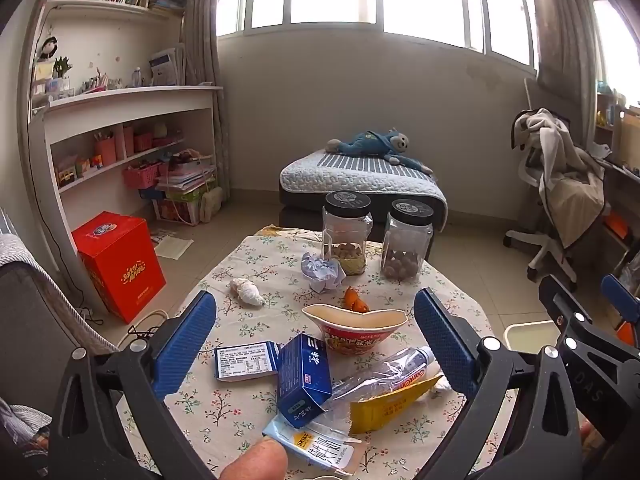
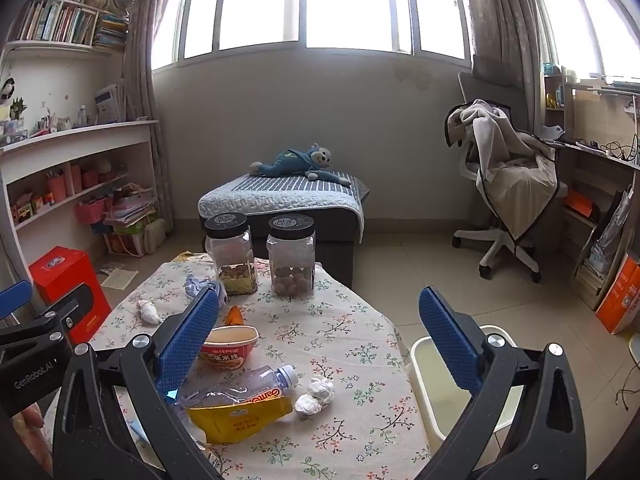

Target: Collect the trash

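We hold the left gripper [image 1: 316, 344] and the right gripper [image 2: 318, 338] wide apart, nothing between their fingers. On the flowered surface [image 2: 352, 336] the trash lies near us: a crushed plastic bottle [image 2: 240, 390] on a yellow wrapper [image 2: 240, 418], a white tissue wad [image 2: 316, 394] just right of them, a squashed noodle cup [image 1: 354, 326] and a blue carton [image 1: 302, 378]. A white bin [image 2: 436, 392] stands at the surface's right edge.

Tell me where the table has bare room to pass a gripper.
Free: floral cloth right of the red paper bowl, between the jars and crumpled white tissue. Crowded: near-left corner, around the blue carton, clear plastic bottle and yellow wrapper.
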The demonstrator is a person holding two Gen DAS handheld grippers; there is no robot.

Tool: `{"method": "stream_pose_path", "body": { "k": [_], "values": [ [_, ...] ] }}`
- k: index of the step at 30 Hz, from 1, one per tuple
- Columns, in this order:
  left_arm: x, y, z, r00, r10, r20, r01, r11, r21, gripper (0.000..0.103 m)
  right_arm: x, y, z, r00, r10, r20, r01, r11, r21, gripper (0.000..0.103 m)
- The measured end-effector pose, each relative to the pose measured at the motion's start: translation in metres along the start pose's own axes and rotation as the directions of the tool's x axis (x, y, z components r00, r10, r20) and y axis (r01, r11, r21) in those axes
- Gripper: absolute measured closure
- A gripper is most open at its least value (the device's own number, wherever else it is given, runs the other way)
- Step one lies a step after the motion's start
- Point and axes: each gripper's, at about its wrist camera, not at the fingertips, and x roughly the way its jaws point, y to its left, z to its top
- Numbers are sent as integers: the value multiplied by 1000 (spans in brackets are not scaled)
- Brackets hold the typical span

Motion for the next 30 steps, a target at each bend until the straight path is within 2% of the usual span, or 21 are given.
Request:
{"method": "stream_pose_path", "body": {
  "k": [30],
  "values": [
    [-11, -2, 7, 999, -6, 33, 6, 1000, -1, 7, -5, -1, 4, 1000, 3, 15, -3, 1000, 3, 7]
  ]
}}
